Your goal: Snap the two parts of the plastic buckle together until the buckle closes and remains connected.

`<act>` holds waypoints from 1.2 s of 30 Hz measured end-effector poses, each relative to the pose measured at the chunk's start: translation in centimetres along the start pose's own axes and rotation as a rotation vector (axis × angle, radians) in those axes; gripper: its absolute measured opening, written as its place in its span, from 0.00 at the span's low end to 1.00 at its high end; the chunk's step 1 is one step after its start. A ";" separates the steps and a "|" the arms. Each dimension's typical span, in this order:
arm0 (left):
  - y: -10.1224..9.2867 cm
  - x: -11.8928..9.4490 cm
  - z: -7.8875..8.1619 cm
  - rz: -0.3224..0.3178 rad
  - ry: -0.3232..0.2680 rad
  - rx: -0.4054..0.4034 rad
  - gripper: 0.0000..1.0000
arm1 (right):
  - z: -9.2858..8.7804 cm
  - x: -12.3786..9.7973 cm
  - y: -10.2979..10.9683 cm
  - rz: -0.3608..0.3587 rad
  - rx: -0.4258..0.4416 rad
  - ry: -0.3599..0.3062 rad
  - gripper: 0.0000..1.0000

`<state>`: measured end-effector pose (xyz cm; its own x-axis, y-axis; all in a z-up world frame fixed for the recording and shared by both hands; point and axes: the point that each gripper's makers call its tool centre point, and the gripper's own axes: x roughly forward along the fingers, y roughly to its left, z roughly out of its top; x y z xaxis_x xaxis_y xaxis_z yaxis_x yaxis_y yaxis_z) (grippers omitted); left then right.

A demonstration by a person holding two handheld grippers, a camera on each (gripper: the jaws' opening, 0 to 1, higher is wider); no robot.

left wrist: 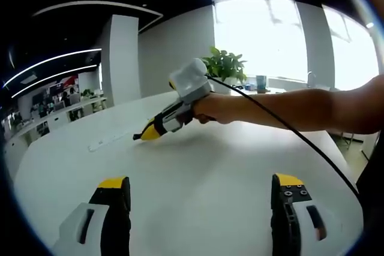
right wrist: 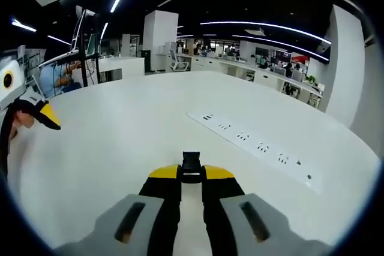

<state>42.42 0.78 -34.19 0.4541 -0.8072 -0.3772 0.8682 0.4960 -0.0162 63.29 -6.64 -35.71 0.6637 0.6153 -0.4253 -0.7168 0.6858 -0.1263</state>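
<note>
**Tongs on a black buckle piece, other pair spread wide**

Right tongs (right wrist: 191, 178) nipped narrow on a small black plastic buckle part (right wrist: 191, 166), held low over the white round worktop (right wrist: 120, 142). Left tongs (left wrist: 204, 193) gaping wide, holding nothing, above the same surface. Long white power strip (right wrist: 255, 145) lying flat just beyond the buckle part. Green potted plant (left wrist: 225, 64) at the far edge.
</note>
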 end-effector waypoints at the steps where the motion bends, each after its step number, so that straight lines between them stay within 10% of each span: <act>1: 0.0 0.0 0.0 0.001 0.001 0.001 0.99 | 0.0 0.0 0.1 0.005 0.001 0.000 0.12; 36: 0.4 0.2 -0.5 0.009 0.018 -0.010 0.99 | -0.1 0.5 1.1 0.084 -0.039 -0.012 0.12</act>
<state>42.72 0.96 -34.76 0.4583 -0.7969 -0.3936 0.8620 0.5064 -0.0215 62.83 -5.65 -36.13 0.6032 0.6749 -0.4250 -0.7777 0.6160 -0.1254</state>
